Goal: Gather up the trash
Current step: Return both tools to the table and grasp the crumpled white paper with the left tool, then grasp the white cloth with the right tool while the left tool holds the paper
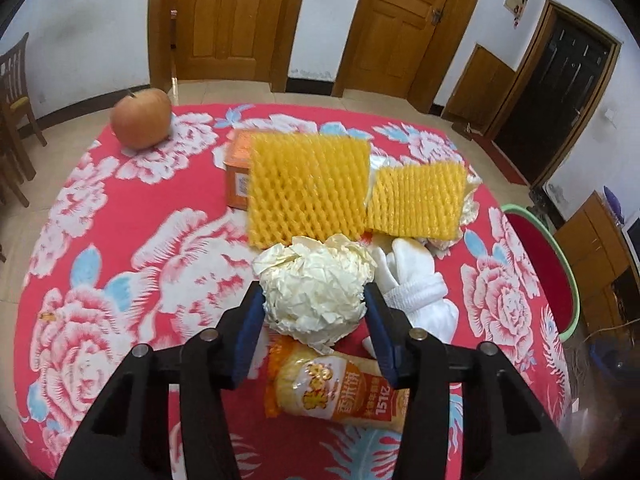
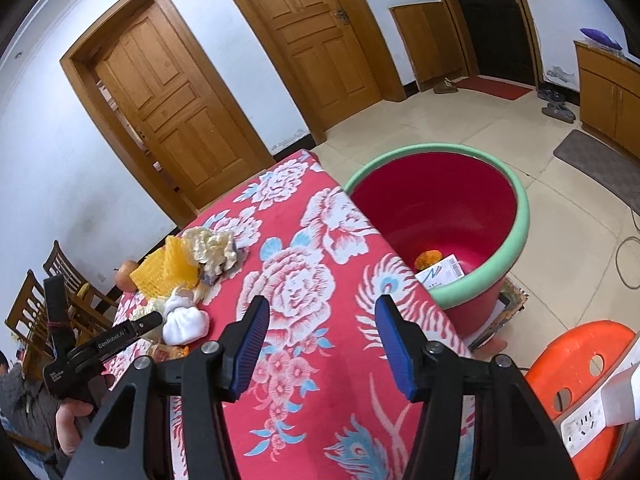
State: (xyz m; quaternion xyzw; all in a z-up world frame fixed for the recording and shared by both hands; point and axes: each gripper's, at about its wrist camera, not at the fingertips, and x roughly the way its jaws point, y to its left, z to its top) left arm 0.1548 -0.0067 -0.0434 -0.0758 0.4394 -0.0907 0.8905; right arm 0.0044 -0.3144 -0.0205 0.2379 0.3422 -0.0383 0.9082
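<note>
My left gripper (image 1: 314,292) has its blue pads on both sides of a crumpled cream paper ball (image 1: 314,284) and is shut on it, above an orange snack wrapper (image 1: 340,392). Beyond lie two yellow foam nets (image 1: 308,184) (image 1: 416,200), an orange box (image 1: 238,168) and a white cloth bundle (image 1: 420,292). My right gripper (image 2: 322,316) is open and empty over the red floral tablecloth (image 2: 296,280). The red bin with a green rim (image 2: 520,224) stands by the table's right edge, with paper and an orange scrap inside.
An apple (image 1: 142,118) sits at the table's far left. The left gripper's body (image 2: 100,344) shows in the right wrist view beside the trash pile (image 2: 180,268). An orange stool (image 2: 580,364) with a power strip is at the right. Wooden chairs (image 2: 40,304) stand left.
</note>
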